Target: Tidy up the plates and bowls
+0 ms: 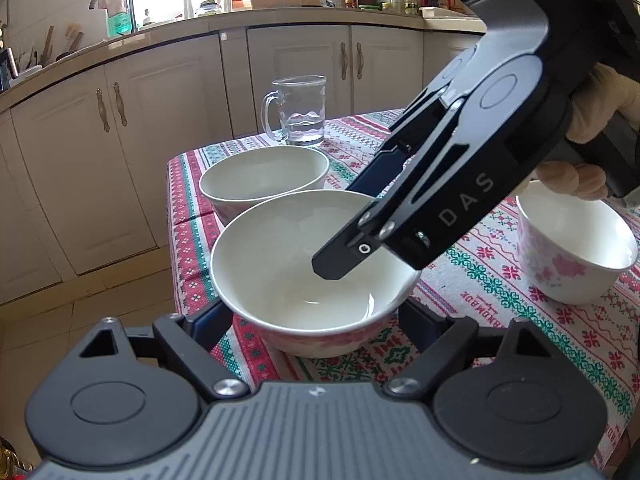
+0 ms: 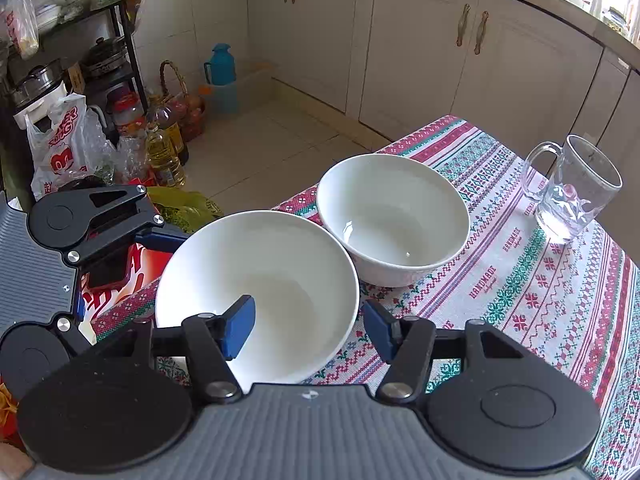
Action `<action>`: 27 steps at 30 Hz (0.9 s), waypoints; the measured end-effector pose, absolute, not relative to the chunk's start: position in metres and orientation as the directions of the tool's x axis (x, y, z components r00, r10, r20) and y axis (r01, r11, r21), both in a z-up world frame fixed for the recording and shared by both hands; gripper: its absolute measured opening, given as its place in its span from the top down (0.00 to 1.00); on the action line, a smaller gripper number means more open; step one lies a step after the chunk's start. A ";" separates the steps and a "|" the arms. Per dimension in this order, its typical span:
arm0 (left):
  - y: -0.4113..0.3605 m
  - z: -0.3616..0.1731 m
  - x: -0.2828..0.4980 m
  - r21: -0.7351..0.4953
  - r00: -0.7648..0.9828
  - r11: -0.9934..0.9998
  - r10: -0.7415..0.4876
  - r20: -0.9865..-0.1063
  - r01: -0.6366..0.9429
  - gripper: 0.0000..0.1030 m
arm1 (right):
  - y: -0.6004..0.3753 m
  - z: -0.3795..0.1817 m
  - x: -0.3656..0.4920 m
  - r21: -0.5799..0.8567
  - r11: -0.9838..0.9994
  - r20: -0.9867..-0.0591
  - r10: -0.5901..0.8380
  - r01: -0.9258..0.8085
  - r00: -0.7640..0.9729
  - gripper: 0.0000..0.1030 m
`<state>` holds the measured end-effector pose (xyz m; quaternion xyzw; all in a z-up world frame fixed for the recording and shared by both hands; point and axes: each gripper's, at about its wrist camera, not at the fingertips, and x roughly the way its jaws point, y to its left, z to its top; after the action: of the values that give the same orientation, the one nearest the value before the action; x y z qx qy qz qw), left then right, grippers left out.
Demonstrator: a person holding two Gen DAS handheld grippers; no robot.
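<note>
A white bowl with pink flowers point(image 1: 288, 276) sits near the table's left edge; it also shows in the right wrist view point(image 2: 256, 276). My left gripper point(image 1: 312, 324) is open, its jaws on either side of the bowl's base. My right gripper point(image 2: 308, 330) is open and straddles the bowl's rim, one blue pad point(image 2: 240, 328) inside the bowl, the other outside. It shows in the left wrist view point(image 1: 344, 264) reaching down into the bowl. A second white bowl point(image 1: 264, 176) stands just behind point(image 2: 392, 216). A third flowered bowl point(image 1: 572, 256) stands at the right.
A glass mug point(image 1: 298, 110) stands at the table's far edge and shows in the right wrist view point(image 2: 572, 188). The patterned tablecloth point(image 1: 500, 300) covers the table. Kitchen cabinets point(image 1: 120, 120) stand behind. Bags and oil bottles point(image 2: 160, 148) crowd the floor at the left.
</note>
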<state>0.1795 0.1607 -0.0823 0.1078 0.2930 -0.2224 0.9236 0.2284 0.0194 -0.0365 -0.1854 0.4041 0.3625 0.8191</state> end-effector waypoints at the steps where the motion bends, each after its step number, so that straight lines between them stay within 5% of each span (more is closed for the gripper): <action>1: 0.161 -0.082 0.179 0.070 0.729 0.877 -0.349 -0.589 0.476 0.13 | 0.020 -0.037 0.229 -0.006 0.666 -0.797 0.447 -0.746 0.406 0.40; 27: 0.148 -0.053 0.156 0.116 0.708 0.854 -0.337 -0.621 0.507 0.13 | 0.007 -0.021 0.215 0.053 0.651 -0.778 0.502 -0.758 0.377 0.42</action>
<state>0.1562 0.1483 -0.0532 0.1403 0.3044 -0.2310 0.9134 0.2150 0.0070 -0.0206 -0.1584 0.4025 0.3868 0.8144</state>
